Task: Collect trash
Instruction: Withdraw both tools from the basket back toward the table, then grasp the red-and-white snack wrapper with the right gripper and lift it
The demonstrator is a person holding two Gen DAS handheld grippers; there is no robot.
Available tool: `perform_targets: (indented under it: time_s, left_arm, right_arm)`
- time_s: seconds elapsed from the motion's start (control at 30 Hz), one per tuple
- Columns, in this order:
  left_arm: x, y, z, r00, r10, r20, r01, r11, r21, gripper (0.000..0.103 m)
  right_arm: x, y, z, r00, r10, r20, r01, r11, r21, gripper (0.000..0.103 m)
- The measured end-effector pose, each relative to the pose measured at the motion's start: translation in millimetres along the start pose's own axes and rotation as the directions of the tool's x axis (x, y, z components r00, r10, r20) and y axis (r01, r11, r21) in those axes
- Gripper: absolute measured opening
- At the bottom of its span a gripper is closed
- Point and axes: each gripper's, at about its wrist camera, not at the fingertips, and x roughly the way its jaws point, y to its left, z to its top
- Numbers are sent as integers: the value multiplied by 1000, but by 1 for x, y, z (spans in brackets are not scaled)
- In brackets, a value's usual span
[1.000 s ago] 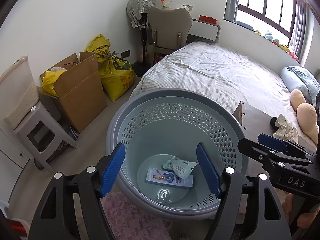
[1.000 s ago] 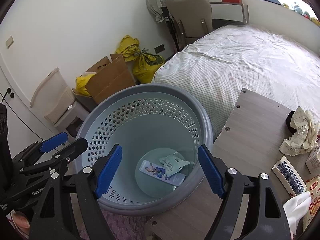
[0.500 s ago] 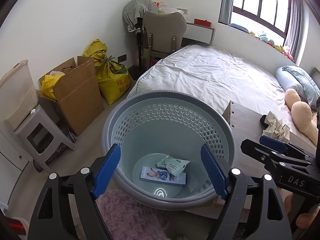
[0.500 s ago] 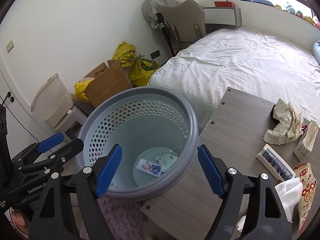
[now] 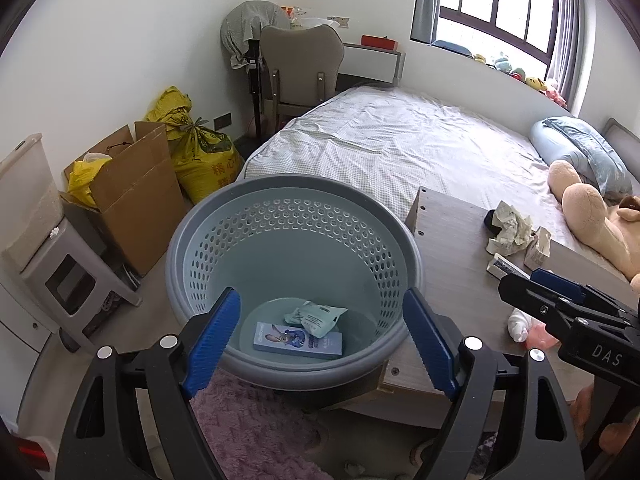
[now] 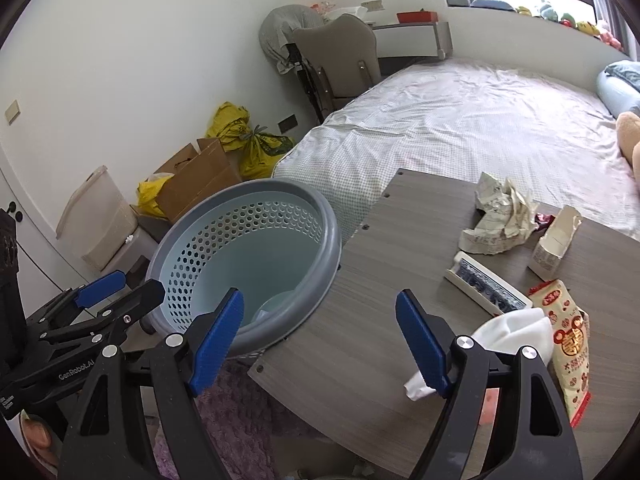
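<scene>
Place: a bedroom in a home.
Bed: a wide bed [image 5: 420, 152] with a pale checked sheet fills the room's right half; a blue pillow [image 5: 576, 148] and a tan plush bear [image 5: 592, 208] lie at its head.
Window: a dark-framed window [image 5: 496, 4] with grey curtains, small plush toys [image 5: 516, 74] lined along its sill.
Seating: a grey upholstered chair [image 5: 302, 68] stands at the bed's foot, clothing draped just behind it.
Storage: an open cardboard box [image 5: 128, 196], a tied yellow sack [image 5: 196, 148] and a plastic stool [image 5: 68, 280] sit along the white wall.
Floor: a fluffy pink rug [image 5: 256, 428] lies beside a perforated laundry-style basket [image 5: 296, 216].
Furniture: a low wood-grain desk [image 6: 360, 320] stands against the bed.
</scene>
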Motion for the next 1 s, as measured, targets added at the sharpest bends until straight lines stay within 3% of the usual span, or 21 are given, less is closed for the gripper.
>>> perform_targets:
  time_s: [0.5, 1.0]
  left_arm:
    - [5, -57, -17, 996, -84, -44, 86, 994, 69, 80]
    - [15, -110, -25, 992, -112, -63, 121, 982, 147, 80]
  right_arm:
    - [-56, -63, -37, 993, -117, 31, 114, 989, 92, 77]
    - [-68, -125, -65, 978, -211, -1, 207, 961, 183, 77]
